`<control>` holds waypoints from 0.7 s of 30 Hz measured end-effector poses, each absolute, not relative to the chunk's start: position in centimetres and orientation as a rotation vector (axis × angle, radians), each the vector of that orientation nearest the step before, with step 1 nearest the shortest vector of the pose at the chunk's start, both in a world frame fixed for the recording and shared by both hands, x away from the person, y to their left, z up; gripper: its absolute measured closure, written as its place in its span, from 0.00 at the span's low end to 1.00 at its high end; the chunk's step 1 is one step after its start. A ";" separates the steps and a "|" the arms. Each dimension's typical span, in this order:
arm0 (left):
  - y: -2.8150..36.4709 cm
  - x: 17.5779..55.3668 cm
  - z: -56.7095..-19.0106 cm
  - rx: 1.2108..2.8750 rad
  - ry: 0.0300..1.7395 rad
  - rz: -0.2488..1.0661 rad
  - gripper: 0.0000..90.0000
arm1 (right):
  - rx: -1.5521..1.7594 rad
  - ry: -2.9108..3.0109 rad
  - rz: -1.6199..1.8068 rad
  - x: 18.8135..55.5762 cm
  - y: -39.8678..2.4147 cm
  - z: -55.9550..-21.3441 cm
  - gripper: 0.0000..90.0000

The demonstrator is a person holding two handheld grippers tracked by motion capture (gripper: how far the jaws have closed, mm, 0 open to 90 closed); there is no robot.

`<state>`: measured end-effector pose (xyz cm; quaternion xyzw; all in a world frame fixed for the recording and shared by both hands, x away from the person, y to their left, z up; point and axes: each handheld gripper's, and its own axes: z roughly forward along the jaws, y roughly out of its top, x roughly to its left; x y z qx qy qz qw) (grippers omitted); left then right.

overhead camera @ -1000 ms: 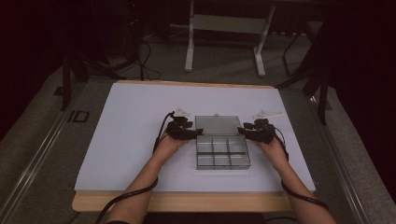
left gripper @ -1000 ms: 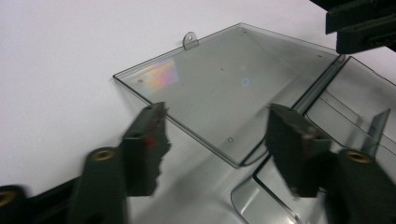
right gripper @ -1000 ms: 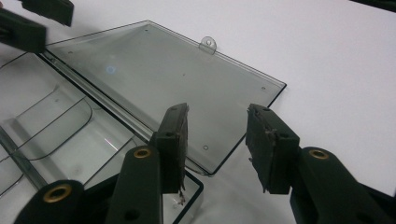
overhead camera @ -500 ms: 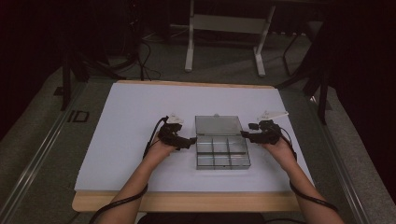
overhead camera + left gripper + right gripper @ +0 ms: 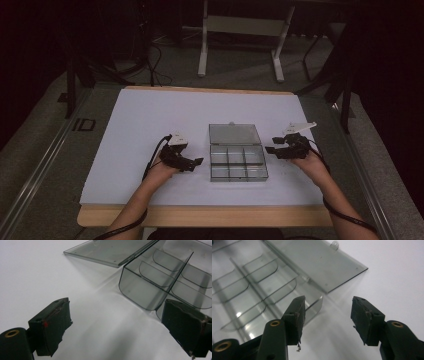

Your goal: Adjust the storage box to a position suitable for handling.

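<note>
A clear plastic compartment box (image 5: 238, 162) lies mid-table with its lid (image 5: 234, 134) folded flat behind it; its cells look empty. My left gripper (image 5: 196, 163) rests left of the box, a short gap away. Its jaws have just been opening and stand wide, with bare table between them. In the left gripper view (image 5: 117, 312) the box (image 5: 155, 282) sits up and to the right. My right gripper (image 5: 270, 149) hovers right of the box, apart from it. Its jaws have just been closing a little and remain open around nothing. In the right gripper view (image 5: 328, 305) the box (image 5: 254, 285) and lid (image 5: 319, 262) lie beyond.
A white sheet (image 5: 150, 120) covers the table, with the wooden front edge (image 5: 200, 216) near the person. A metal stand (image 5: 240, 30) and cables (image 5: 150, 55) sit on the dark floor behind. Cables trail from both grippers along the forearms.
Both hands have drawn outward from the box's sides, the left further to the left and the right to the right. The left jaws stand wider than before.
</note>
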<state>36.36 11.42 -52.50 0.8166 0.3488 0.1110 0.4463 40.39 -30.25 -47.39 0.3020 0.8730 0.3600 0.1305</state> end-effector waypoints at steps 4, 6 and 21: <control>11.5 35.7 -52.9 2.025 0.855 0.276 0.10 | 0.785 2.578 0.985 39.9 -30.8 -47.5 0.57; 11.5 35.4 -53.2 2.040 0.839 0.286 0.10 | 0.752 2.599 0.965 39.7 -31.1 -47.6 0.58; 11.7 34.6 -53.7 2.030 0.798 0.284 0.10 | 0.551 2.804 0.820 38.7 -32.0 -47.4 0.64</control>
